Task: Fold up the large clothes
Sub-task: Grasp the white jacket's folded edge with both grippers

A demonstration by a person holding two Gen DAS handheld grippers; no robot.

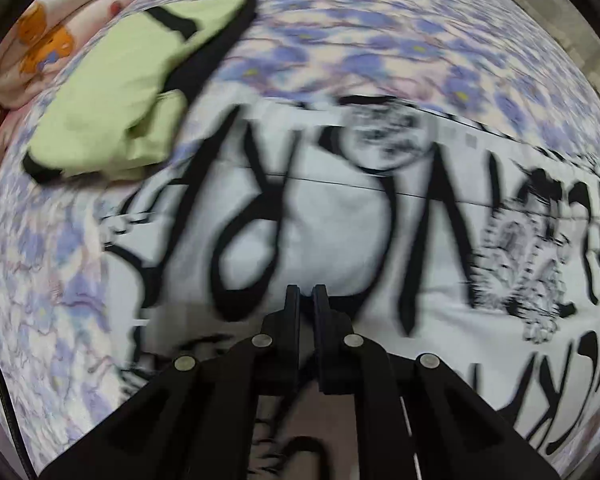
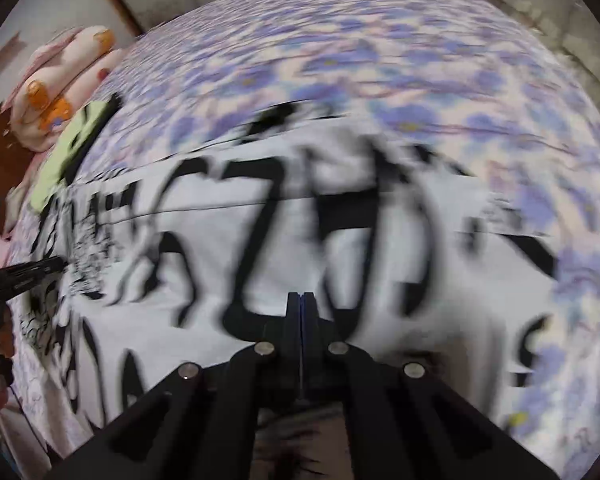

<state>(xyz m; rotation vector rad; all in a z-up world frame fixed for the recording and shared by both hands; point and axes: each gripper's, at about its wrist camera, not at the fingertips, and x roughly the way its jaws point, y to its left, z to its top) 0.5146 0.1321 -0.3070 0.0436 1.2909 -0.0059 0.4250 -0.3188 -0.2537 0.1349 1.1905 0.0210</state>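
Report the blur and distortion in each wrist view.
Left wrist view: white printed garment and flowered bedsheet smeared by motion blur; left tool stays sharp; fisheye bends the bed into a dome with dark corners. Right wrist view: heavier smear, the garment's black lettering unreadable; right tool crisp; same fisheye bulge.

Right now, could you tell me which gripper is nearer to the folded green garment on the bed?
Left. The left gripper hangs over the white printed garment, with the green garment just beyond it. The right gripper sits further along the white garment, the green one distant.
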